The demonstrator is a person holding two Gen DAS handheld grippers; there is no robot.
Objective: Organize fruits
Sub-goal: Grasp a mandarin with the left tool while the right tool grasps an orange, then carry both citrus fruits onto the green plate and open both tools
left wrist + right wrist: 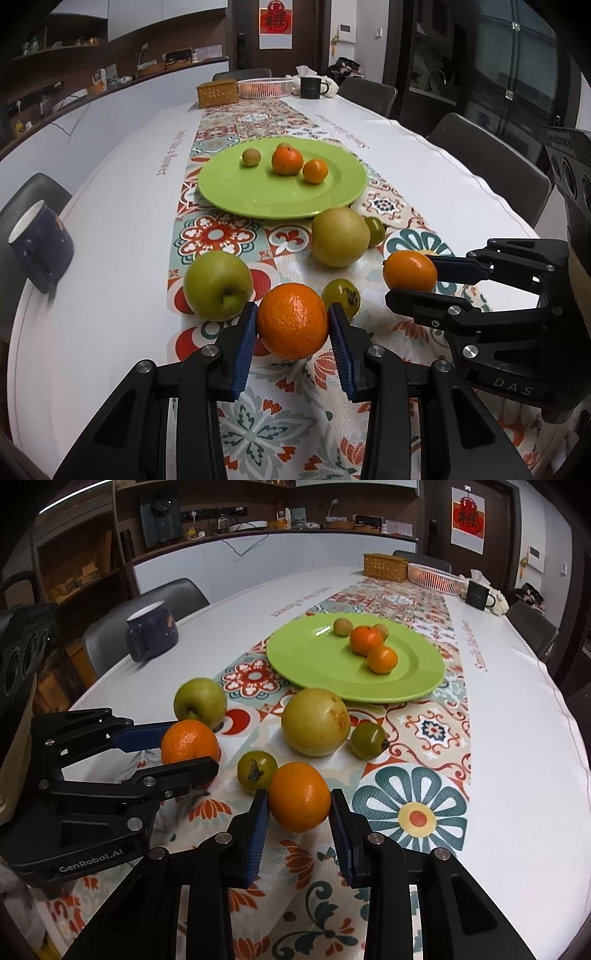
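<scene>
My left gripper (292, 325) is shut on an orange (291, 320) low over the patterned runner; it also shows in the right wrist view (190, 744). My right gripper (298, 805) is shut on a second orange (299, 795), seen from the left wrist view (410, 270). A green plate (258, 195) ahead holds two small oranges (287, 159) and small green fruit (251, 157). A green apple (218, 284), a yellow pear (340, 236) and two small green fruits (341, 295) lie on the runner before the plate.
A dark blue mug (40, 247) stands at the table's left edge. At the far end stand a wicker box (218, 92), a white basket (264, 88) and a dark mug (310, 86). Chairs (491, 155) line the right side.
</scene>
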